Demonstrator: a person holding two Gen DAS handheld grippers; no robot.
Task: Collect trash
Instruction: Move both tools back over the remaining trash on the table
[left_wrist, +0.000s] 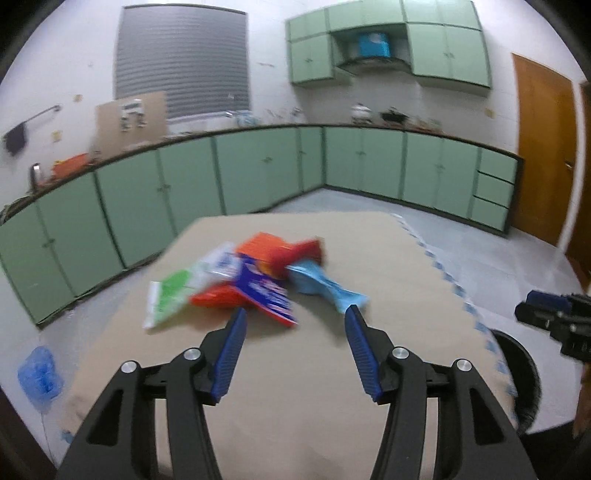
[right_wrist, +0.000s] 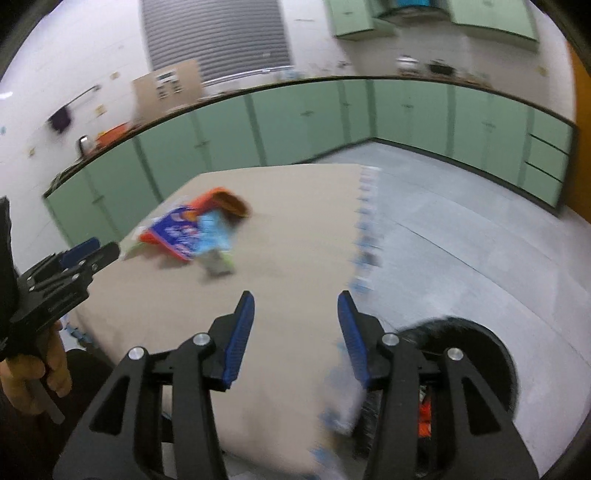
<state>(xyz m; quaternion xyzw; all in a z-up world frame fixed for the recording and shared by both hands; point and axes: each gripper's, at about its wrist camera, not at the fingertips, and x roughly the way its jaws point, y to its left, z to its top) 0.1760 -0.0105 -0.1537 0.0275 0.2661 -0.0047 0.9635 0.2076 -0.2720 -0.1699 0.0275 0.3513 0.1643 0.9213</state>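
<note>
A pile of snack wrappers (left_wrist: 251, 280) lies on a tan table (left_wrist: 295, 369): a green and white bag (left_wrist: 170, 295), a blue and red packet (left_wrist: 266, 291), an orange packet (left_wrist: 273, 254) and a light blue wrapper (left_wrist: 325, 288). My left gripper (left_wrist: 295, 317) is open and empty, just short of the pile. My right gripper (right_wrist: 295, 302) is open and empty over the table's right part; the pile (right_wrist: 195, 229) lies ahead to its left. A black bin (right_wrist: 472, 354) stands below the table's right edge, with something orange (right_wrist: 424, 417) inside.
Green cabinets (left_wrist: 258, 170) line the far walls under a dark counter. A brown door (left_wrist: 543, 147) is at the right. A blue bag (left_wrist: 40, 373) lies on the floor at the left. The bin's rim (left_wrist: 524, 369) shows beside the table. The right gripper (left_wrist: 554, 317) appears at the right edge.
</note>
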